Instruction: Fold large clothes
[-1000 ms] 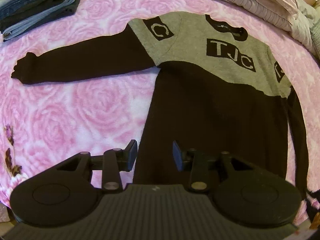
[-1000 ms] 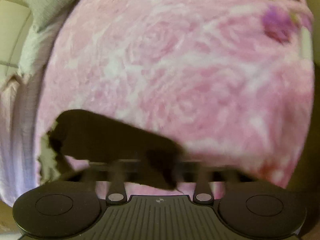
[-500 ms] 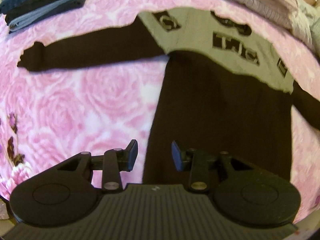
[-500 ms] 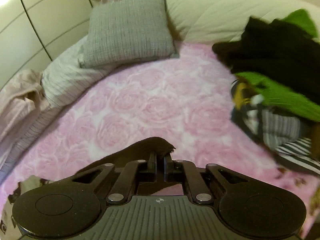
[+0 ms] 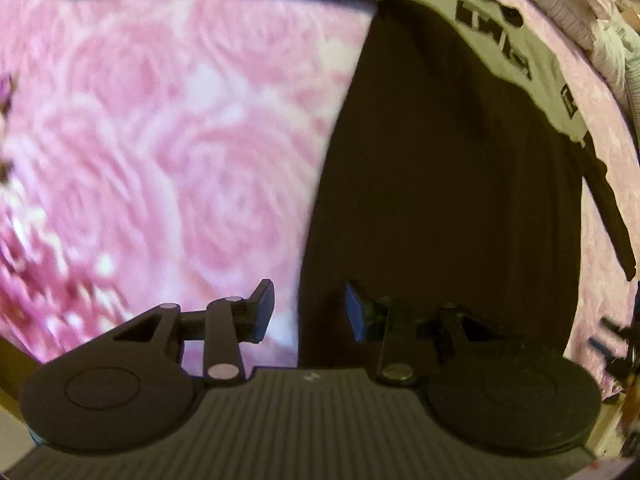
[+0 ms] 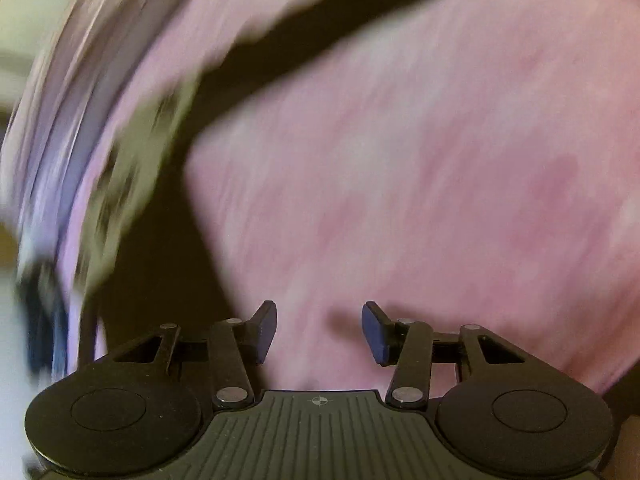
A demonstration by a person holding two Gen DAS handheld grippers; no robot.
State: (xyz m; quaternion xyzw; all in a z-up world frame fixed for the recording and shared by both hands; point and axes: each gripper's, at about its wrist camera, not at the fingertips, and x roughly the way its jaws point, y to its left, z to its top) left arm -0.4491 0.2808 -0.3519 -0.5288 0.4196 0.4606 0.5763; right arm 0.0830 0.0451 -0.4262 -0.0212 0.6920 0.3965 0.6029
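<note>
A black sweater (image 5: 440, 200) with a grey lettered yoke (image 5: 516, 36) lies flat on the pink rose blanket (image 5: 160, 160). My left gripper (image 5: 310, 312) is open, low over the sweater's bottom left hem corner, its fingers straddling the left side edge. In the blurred right wrist view the sweater (image 6: 168, 240) shows at the left with one black sleeve (image 6: 340, 28) stretched out across the top. My right gripper (image 6: 319, 332) is open over bare blanket (image 6: 420, 200), to the right of the sweater's body, holding nothing.
Striped lilac bedding (image 5: 572, 12) bunches along the far right edge of the blanket. Dark flower print (image 5: 6, 100) marks the blanket's left edge. Blurred bedding streaks (image 6: 52, 140) run down the left of the right wrist view.
My right gripper has opened and let go of the black sleeve, then swung down toward the blanket. My left gripper has dropped closer to the sweater's lower left hem, still open.
</note>
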